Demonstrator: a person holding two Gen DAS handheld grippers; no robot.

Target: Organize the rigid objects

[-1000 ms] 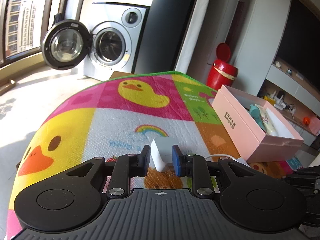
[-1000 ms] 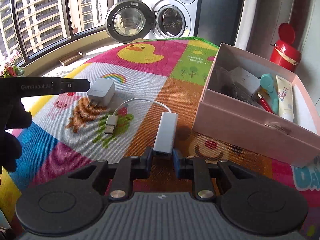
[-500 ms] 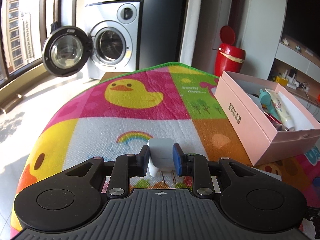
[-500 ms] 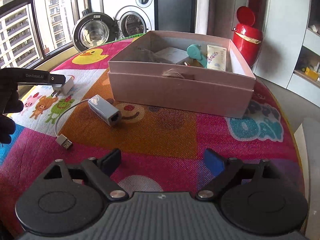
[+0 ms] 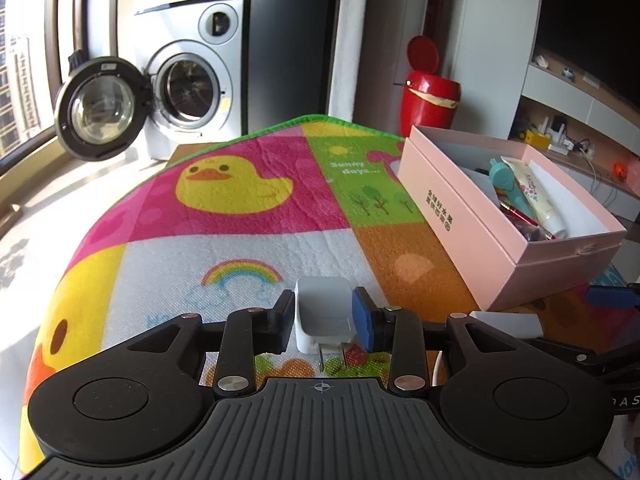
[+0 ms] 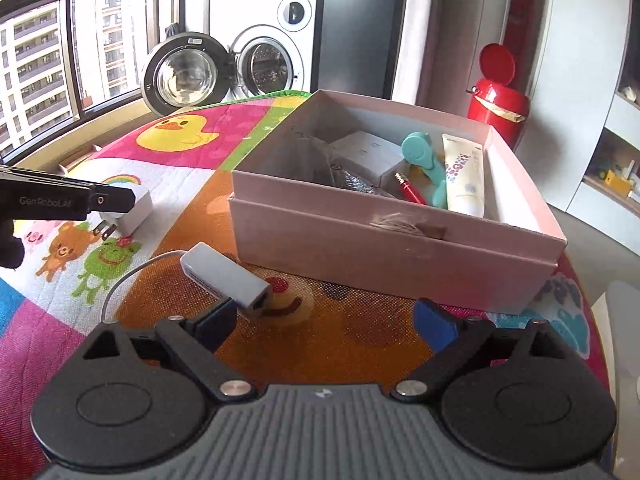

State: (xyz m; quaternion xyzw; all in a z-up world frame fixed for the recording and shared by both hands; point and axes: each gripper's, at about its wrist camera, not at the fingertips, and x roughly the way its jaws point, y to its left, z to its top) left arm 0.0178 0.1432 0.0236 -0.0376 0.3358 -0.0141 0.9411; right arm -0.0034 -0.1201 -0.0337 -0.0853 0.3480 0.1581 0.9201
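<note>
White charger [image 5: 323, 312] clamped, prongs toward camera; grey adapter [image 6: 226, 276] lies before open pink box [image 6: 384, 248].

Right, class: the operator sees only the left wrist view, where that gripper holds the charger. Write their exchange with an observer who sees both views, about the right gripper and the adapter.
Operator: My left gripper grips the charger. Is the right gripper open?
Observer: Yes, its jaws stand wide apart, holding nothing.
Operator: I see only one end of the adapter. Where does it lie?
Observer: The adapter lies on the mat in front of the box, close beside the right gripper's left finger.
</note>
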